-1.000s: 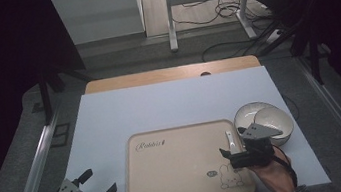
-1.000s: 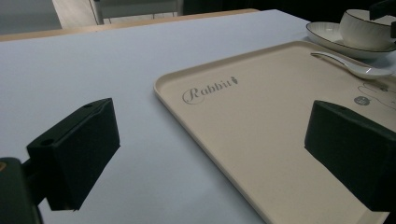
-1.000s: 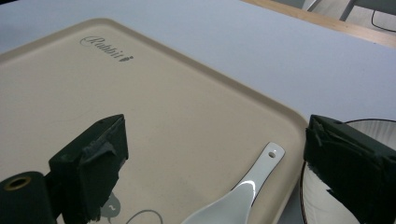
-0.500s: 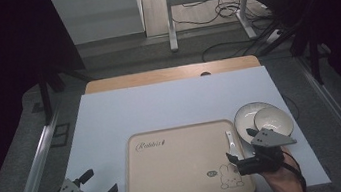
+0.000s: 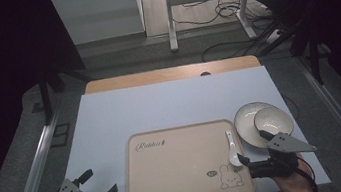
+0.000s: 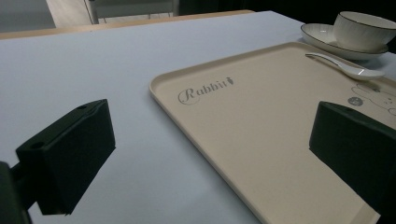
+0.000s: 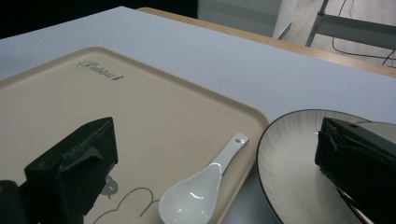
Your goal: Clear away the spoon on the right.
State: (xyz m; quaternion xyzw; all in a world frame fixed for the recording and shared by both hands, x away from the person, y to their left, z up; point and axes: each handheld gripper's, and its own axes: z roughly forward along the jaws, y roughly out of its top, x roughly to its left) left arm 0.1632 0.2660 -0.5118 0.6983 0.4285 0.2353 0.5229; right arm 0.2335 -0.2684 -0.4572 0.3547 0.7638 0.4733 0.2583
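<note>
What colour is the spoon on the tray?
The spoon is plain glossy white; the right gripper view shows it best, lying on the beige tray.

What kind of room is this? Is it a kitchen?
Probably not a kitchen. It looks like a lab or workshop: a plain white table with a tray, spoon and bowl laid out, dark curtains around, and loose cables on the floor.

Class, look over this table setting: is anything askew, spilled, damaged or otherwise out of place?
Only mildly: the white spoon lies loose along the tray's right rim, and the bowl sits off-centre on its plate. Nothing looks spilled or broken.
</note>
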